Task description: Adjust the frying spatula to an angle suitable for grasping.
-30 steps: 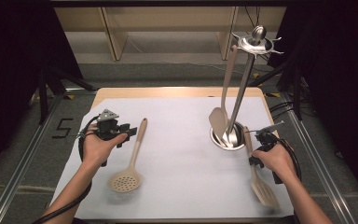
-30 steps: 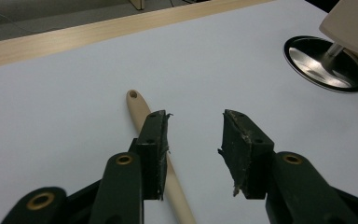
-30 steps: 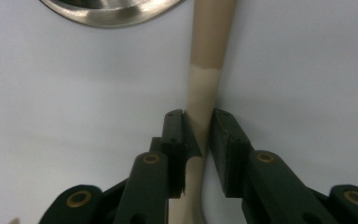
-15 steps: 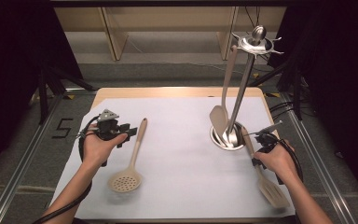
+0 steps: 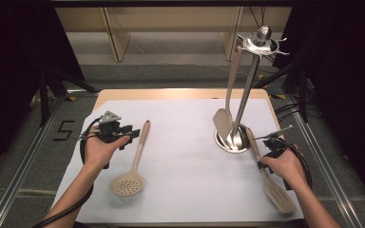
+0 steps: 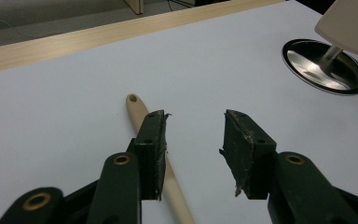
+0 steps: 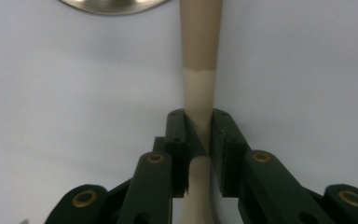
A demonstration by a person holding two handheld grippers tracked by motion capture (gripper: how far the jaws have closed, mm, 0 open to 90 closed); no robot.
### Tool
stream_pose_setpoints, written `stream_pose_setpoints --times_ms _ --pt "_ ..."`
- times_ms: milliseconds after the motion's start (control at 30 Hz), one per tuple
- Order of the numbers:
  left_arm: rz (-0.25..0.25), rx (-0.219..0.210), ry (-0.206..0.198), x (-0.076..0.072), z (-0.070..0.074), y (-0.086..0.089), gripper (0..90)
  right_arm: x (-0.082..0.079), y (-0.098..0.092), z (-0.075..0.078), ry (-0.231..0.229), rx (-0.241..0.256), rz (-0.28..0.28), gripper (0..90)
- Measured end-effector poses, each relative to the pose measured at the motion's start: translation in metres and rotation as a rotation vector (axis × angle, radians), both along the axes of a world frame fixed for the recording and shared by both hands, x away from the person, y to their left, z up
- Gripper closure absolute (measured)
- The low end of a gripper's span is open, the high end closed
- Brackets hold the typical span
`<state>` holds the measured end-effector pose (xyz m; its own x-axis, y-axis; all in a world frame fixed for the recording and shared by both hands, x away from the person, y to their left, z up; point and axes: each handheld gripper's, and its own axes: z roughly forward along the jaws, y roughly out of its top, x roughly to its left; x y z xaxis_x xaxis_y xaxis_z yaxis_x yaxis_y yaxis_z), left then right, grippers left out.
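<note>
White-covered wooden table (image 5: 180, 94), grey floor (image 5: 171, 76), pale wooden shelving (image 5: 114, 38) behind, dark surroundings

beige slotted spatula (image 5: 272, 180) — tilted, handle up — table's right edge

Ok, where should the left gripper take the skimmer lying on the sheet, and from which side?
Grip the skimmer on its bare handle, probably mid-length, coming straight down from above. It lies flat, its round perforated head toward the person. The left gripper is open, the handle under one jaw, so shift sideways until the jaws straddle it.
</note>
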<state>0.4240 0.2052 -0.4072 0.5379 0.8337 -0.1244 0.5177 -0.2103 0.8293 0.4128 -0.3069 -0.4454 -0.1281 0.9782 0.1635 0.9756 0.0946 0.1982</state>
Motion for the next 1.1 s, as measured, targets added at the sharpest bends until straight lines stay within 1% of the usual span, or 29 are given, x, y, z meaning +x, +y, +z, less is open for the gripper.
stream_pose_setpoints --times_ms 33,67,100,233,267,300,333,367,400,433,500,533,567,600,633,667,700,733,767,800,833,867,900,933,967,1000,1033,1067,1100 --pt "0.0 -0.005 -0.007 0.0 0.0 0.0 58.2 -0.003 0.001 0.001 -0.018 0.004 0.002 78.9" --pt "-0.002 -0.009 -0.008 0.0 0.0 -0.001 58.0 -0.005 -0.002 0.002 -0.059 0.001 0.035 78.9" --pt "0.002 -0.018 -0.009 0.0 0.0 -0.002 57.9 -0.007 -0.001 0.004 -0.053 0.006 0.022 78.9" --pt "-0.005 -0.018 -0.014 0.0 0.0 -0.003 57.7 -0.016 -0.003 0.011 -0.134 0.027 0.043 78.9" --pt "-0.004 -0.021 -0.019 -0.001 0.0 -0.004 57.6 -0.019 -0.001 0.013 -0.139 0.049 0.026 78.9" --pt "-0.008 -0.022 -0.02 -0.001 0.0 -0.004 57.6 -0.022 -0.001 0.014 -0.159 0.066 0.027 78.9" --pt "-0.008 -0.022 -0.021 -0.001 0.001 -0.004 57.5 -0.024 -0.002 0.014 -0.184 0.071 0.04 78.8" --pt "-0.007 -0.023 -0.024 -0.001 0.001 -0.004 57.5 -0.026 -0.004 0.015 -0.188 0.067 0.066 78.8" --pt "-0.008 -0.024 -0.022 -0.001 0.001 -0.004 57.5 -0.028 -0.007 0.013 -0.243 0.046 0.11 78.9" --pt "-0.006 -0.029 -0.022 -0.001 0.001 -0.004 57.4 -0.03 -0.005 0.015 -0.249 0.061 0.085 78.9" --pt "-0.01 -0.03 -0.028 -0.001 0.001 -0.005 57.3 -0.034 -0.005 0.017 -0.285 0.088 0.096 78.9" --pt "-0.013 -0.033 -0.027 -0.001 0.001 -0.005 57.3 -0.036 -0.005 0.017 -0.307 0.088 0.093 78.9" --pt "-0.012 -0.03 -0.033 -0.001 0.001 -0.005 57.3 -0.037 -0.006 0.018 -0.317 0.084 0.104 78.9" --pt "-0.013 -0.031 -0.033 -0.001 0.002 -0.005 57.3 -0.038 -0.007 0.018 -0.364 0.108 0.126 78.9" --pt "-0.017 -0.029 -0.035 -0.001 0.002 -0.005 57.2 -0.04 -0.007 0.02 -0.366 0.113 0.124 78.8" --pt "-0.018 -0.032 -0.038 -0.001 0.003 -0.005 57.2 -0.042 -0.008 0.021 -0.373 0.122 0.137 78.9" --pt "-0.018 -0.033 -0.039 -0.001 0.003 -0.005 57.2 -0.045 -0.009 0.024 -0.352 0.133 0.129 78.9" --pt "-0.015 -0.027 -0.039 -0.002 0.004 -0.006 57.1 -0.046 -0.009 0.025 -0.364 0.154 0.142 78.9" --pt "-0.02 -0.026 -0.04 -0.001 0.004 -0.006 57.1 -0.046 -0.009 0.022 -0.416 0.189 0.134 78.9" --pt "-0.02 -0.034 -0.045 0.0 0.005 -0.007 57.1 -0.048 -0.009 0.022 -0.451 0.196 0.131 78.8" --pt "-0.019 -0.032 -0.045 0.0 0.006 -0.008 57.1 -0.047 -0.014 0.022 -0.503 0.181 0.179 78.9" --pt "-0.021 -0.035 -0.043 0.0 0.007 -0.009 57.0 -0.048 -0.016 0.026 -0.47 0.183 0.196 78.9" --pt "-0.026 -0.033 -0.049 0.0 0.008 -0.009 57.0 -0.049 -0.019 0.026 -0.493 0.167 0.223 78.9" --pt "-0.031 -0.039 -0.052 0.0 0.009 -0.01 57.0 -0.052 -0.018 0.028 -0.511 0.173 0.183 78.9" --pt "-0.03 -0.04 -0.055 0.0 0.01 -0.012 56.9 -0.053 -0.02 0.028 -0.536 0.188 0.198 78.9" --pt "-0.035 -0.039 -0.059 -0.001 0.011 -0.012 56.9 -0.055 -0.02 0.029 -0.544 0.19 0.184 78.9" --pt "-0.037 -0.039 -0.062 -0.001 0.011 -0.013 56.9 -0.055 -0.022 0.029 -0.575 0.202 0.208 78.9" --pt "-0.041 -0.041 -0.062 -0.001 0.011 -0.014 56.8 -0.058 -0.02 0.031 -0.552 0.214 0.159 78.9" --pt "-0.041 -0.043 -0.061 -0.001 0.011 -0.014 56.7 -0.057 -0.023 0.03 -0.576 0.205 0.198 78.9"
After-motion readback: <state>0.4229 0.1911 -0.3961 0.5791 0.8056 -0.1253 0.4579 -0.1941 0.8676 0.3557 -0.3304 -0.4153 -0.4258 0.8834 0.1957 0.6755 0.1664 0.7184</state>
